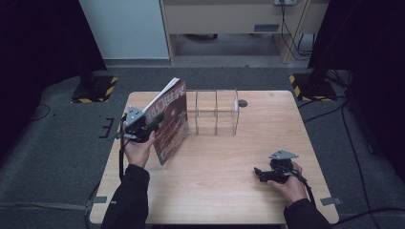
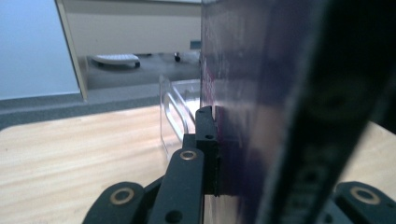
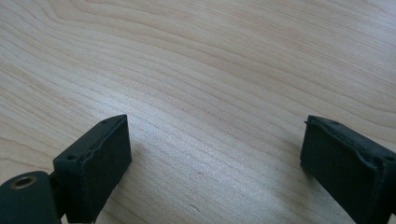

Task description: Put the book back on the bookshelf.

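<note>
**Glossy magazine lifted, rack not yet filled**

Glossy magazine (image 1: 170,121) stands tilted at the table's left, clamped in the left gripper (image 1: 152,125), just beside the clear rack (image 1: 213,113). Sliding it into a slot remains, I judge. Near right, the right gripper (image 1: 258,173) rests, jaws apart, holding nothing.

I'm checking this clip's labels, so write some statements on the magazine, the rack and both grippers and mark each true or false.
1. The left gripper is shut on the magazine. True.
2. The magazine lies flat on the table. False: it is held upright on edge.
3. The right gripper holds the clear rack. False: its jaws are open over bare wood.
4. The clear rack stands beside the magazine, toward the table's far edge. True.
</note>
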A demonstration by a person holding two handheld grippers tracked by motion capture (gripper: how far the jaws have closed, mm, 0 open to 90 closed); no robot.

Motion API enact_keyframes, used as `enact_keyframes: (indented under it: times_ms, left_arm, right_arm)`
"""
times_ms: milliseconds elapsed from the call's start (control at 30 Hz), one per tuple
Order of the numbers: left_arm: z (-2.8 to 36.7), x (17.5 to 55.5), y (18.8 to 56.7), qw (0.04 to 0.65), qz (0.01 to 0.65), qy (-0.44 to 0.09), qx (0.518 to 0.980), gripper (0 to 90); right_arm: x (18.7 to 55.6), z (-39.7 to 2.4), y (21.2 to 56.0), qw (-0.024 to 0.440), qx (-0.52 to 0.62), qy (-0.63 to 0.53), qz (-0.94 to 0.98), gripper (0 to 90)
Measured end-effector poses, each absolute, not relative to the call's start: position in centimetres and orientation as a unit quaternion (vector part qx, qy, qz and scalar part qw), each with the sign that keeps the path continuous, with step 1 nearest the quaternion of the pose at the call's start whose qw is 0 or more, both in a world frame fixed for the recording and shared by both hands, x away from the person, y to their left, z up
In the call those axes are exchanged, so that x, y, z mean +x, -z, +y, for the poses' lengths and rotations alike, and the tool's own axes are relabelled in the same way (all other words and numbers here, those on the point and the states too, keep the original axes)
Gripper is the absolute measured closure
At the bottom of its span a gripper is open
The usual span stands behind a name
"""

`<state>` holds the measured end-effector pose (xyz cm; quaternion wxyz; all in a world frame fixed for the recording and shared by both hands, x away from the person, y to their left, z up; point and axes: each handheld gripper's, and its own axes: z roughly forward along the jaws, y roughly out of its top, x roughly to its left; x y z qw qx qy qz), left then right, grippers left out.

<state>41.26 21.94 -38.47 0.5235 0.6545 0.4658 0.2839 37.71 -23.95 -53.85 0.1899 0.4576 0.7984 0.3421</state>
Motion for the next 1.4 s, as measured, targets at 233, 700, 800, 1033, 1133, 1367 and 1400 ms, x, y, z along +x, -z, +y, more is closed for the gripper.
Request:
enact_keyframes:
  times_ms: [233,700,800,1033,1133,1367,1400]
  left_arm:
    - [20.5,43.3,38.3,0.538,0.474,-0.296,0.631,83.5]
    - [18.1,47.2,39.6,0.523,0.494,-0.330,0.611,83.5]
    - [17.9,47.7,39.9,0.522,0.499,-0.331,0.608,83.5]
    - [17.4,48.6,40.3,0.519,0.507,-0.340,0.598,83.5]
    - [17.0,48.9,40.4,0.516,0.507,-0.348,0.596,83.5]
    - [16.6,49.2,40.9,0.507,0.510,-0.365,0.592,83.3]
    - [16.6,49.2,41.0,0.504,0.509,-0.367,0.594,83.1]
  right_arm:
    - [37.7,-24.0,53.8,0.189,0.457,-0.342,0.799,8.9]
    - [37.7,-24.0,53.9,0.190,0.456,-0.342,0.799,8.8]
    - [37.7,-24.0,53.9,0.190,0.456,-0.342,0.799,8.8]
    - [37.7,-24.0,53.9,0.190,0.456,-0.342,0.799,8.8]
    - [37.7,-24.0,53.9,0.190,0.456,-0.342,0.799,8.8]
    - [37.7,-24.0,53.9,0.189,0.456,-0.342,0.799,8.8]
    - [37.7,-23.9,53.9,0.189,0.457,-0.342,0.799,8.8]
